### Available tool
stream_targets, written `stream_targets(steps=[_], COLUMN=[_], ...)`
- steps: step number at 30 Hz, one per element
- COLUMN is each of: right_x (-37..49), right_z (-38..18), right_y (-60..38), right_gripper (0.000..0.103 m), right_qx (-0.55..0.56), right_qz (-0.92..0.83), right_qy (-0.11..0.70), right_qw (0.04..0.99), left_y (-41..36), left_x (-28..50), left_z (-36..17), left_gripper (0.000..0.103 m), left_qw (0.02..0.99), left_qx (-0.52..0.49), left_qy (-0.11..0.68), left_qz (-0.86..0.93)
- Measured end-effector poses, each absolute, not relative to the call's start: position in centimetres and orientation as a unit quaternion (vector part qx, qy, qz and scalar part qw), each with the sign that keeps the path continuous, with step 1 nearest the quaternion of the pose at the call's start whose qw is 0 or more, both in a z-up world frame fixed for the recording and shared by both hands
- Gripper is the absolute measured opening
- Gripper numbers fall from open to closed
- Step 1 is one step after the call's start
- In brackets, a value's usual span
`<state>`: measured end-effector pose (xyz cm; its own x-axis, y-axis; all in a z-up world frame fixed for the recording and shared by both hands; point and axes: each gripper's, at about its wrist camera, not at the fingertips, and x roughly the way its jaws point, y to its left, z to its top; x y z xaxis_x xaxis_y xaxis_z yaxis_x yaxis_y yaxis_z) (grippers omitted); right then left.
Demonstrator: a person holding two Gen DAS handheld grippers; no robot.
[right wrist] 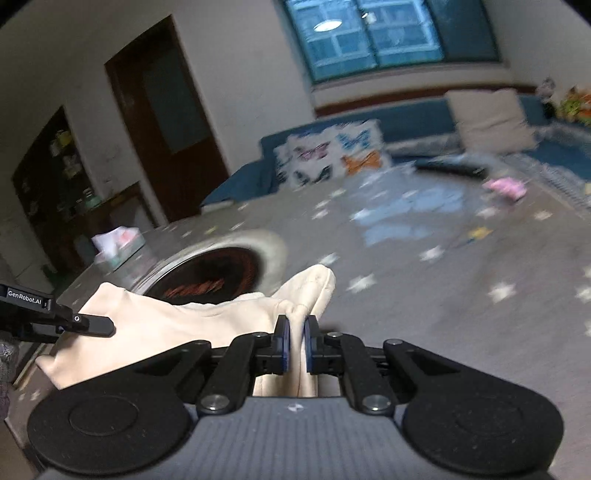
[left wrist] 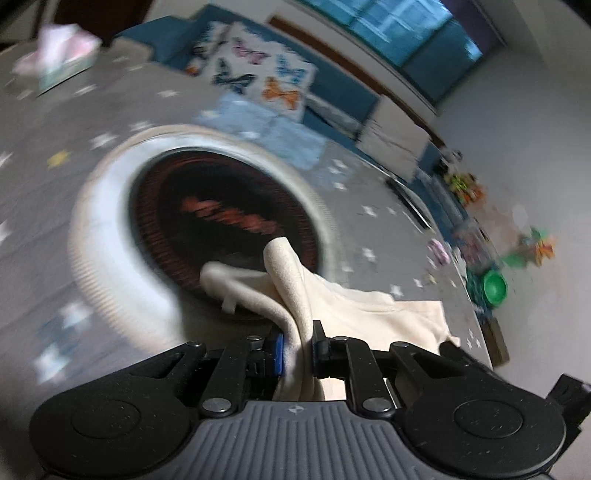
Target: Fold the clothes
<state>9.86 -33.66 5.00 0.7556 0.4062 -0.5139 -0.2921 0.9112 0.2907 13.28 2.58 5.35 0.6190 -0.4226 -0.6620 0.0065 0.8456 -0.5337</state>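
A grey spread [right wrist: 406, 302] with pale stars covers the surface. On it stands a round basket [left wrist: 110, 221], white rim, dark red-brown inside (something orange lies at its bottom, too blurred to name). A tissue box [left wrist: 62, 55] sits well beyond it. A butterfly cushion [right wrist: 328, 155] leans on the blue sofa [right wrist: 417, 114], with a beige cushion [right wrist: 491, 118] further along. Light-blue cloths [right wrist: 410, 210] lie near the sofa, a pink item [right wrist: 506, 188] beside them. A green bowl [left wrist: 495, 286] sits among toys. Behind are a window [right wrist: 373, 33] and dark door [right wrist: 162, 110].
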Motion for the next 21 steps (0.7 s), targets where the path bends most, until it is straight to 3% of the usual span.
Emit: stream_targets(steps=[10, 15, 17, 19, 21], right_x=[11.8, 13.7, 14.4, 14.5, 14.3], right_z=[7.4, 5.6, 4.3, 3.7, 3.8], right_y=[-43.2, -46.4, -47.3, -47.9, -48.3], right_gripper=[0.007, 0.009, 0.009, 0.009, 0.009], right_qx=[0.073, 0.071, 0.071, 0.07, 0.071], right_qz=[0.062, 0.007, -0.011, -0.02, -0.017], right_qy=[0.271, 0.297, 0.315, 0.32, 0.315], right_qw=[0.958, 0.952, 0.946, 0.945, 0.946], left_y=[-10.0, -14.6, -15.3, -15.1, -14.7], left_x=[20.4, 22.2, 22.3, 22.1, 21.9], left_z=[5.3, 3.7, 2.9, 2.9, 3.6], left_gripper=[0.015, 0.016, 0.02, 0.032, 0.031], left_qw=[0.858, 0.858, 0.862, 0.87, 0.88], left_qx=[-0.198, -0.145, -0.115, -0.093, -0.08], left_qy=[0.428, 0.443, 0.448, 0.444, 0.43], left_qz=[-0.203, -0.216, -0.205, -0.192, -0.184])
